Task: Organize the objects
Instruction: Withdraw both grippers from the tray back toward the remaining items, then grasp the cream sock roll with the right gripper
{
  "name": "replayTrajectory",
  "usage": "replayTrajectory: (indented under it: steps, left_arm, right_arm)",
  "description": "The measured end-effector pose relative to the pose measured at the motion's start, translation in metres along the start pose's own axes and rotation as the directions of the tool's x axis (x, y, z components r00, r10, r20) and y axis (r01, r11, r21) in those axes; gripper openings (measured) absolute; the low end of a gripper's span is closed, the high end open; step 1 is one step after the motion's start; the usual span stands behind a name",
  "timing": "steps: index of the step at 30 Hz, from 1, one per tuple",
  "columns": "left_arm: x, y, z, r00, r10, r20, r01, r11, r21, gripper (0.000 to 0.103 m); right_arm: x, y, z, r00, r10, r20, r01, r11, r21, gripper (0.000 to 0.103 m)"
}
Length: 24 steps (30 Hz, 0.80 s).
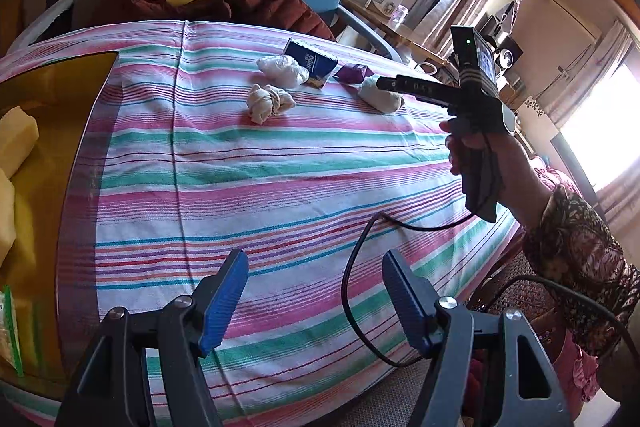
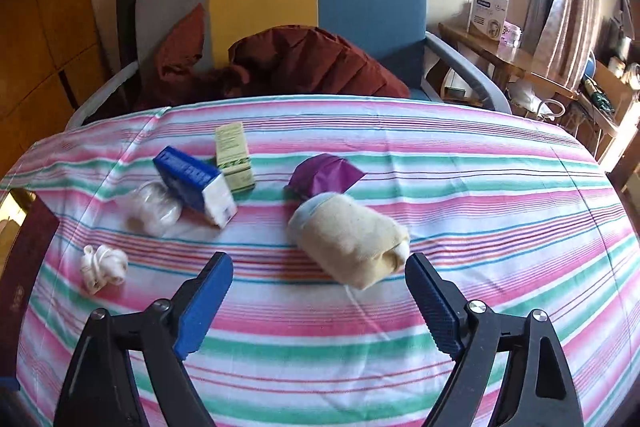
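Note:
On the striped tablecloth (image 2: pixel 440 187) lie a cream rolled cloth bundle (image 2: pixel 352 239), a purple pouch (image 2: pixel 326 173), a blue and white box (image 2: pixel 196 187), a green and yellow box (image 2: pixel 234 157), a clear plastic bag (image 2: pixel 154 213) and a small knotted white cloth (image 2: pixel 104 267). My right gripper (image 2: pixel 320 291) is open and empty, just in front of the cream bundle. My left gripper (image 1: pixel 316 291) is open and empty over the near part of the cloth (image 1: pixel 260 187). The left wrist view shows the knotted cloth (image 1: pixel 270 103), blue box (image 1: pixel 312 63), and the right gripper's body (image 1: pixel 476 87) over the bundle (image 1: pixel 380 97).
A yellow bin (image 1: pixel 52 155) with pale foam pieces stands at the table's left. A chair (image 2: pixel 320 7) with a dark red jacket (image 2: pixel 304 67) stands behind the table. A black cable (image 1: pixel 356 267) hangs from the right hand. Cluttered shelves (image 2: pixel 580 75) stand at the right.

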<state>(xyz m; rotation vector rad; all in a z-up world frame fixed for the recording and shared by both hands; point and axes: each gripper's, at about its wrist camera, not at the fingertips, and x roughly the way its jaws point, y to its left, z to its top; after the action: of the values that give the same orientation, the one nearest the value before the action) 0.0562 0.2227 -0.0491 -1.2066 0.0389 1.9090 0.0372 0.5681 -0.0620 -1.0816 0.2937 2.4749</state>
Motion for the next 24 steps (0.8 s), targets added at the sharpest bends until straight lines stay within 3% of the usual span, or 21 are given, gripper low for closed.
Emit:
replayTrajectory:
  steps: [5, 11, 17, 24]
  left_arm:
    - [0.016, -0.002, 0.001, 0.999, 0.028, -0.033, -0.028, 1.000, -0.002, 0.070]
    - [0.037, -0.002, 0.007, 0.997, 0.046, -0.070, -0.047, 0.999, -0.015, 0.070]
    - [0.044, -0.003, 0.009, 0.996, 0.059, -0.073, -0.061, 0.998, -0.019, 0.070]
    - [0.051, 0.000, 0.018, 0.994, 0.081, -0.067, -0.082, 0.996, -0.023, 0.071]
  right_arm:
    - [0.021, -0.011, 0.001, 1.000, 0.021, -0.019, -0.020, 0.999, 0.043, 0.090]
    - [0.039, -0.007, 0.006, 1.000, 0.022, -0.020, -0.023, 0.999, -0.036, 0.090]
    - [0.053, -0.020, 0.008, 0.998, 0.038, -0.042, -0.038, 0.999, -0.006, 0.090]
    - [0.052, -0.026, 0.010, 0.998, 0.033, -0.052, -0.031, 0.999, 0.044, 0.077]
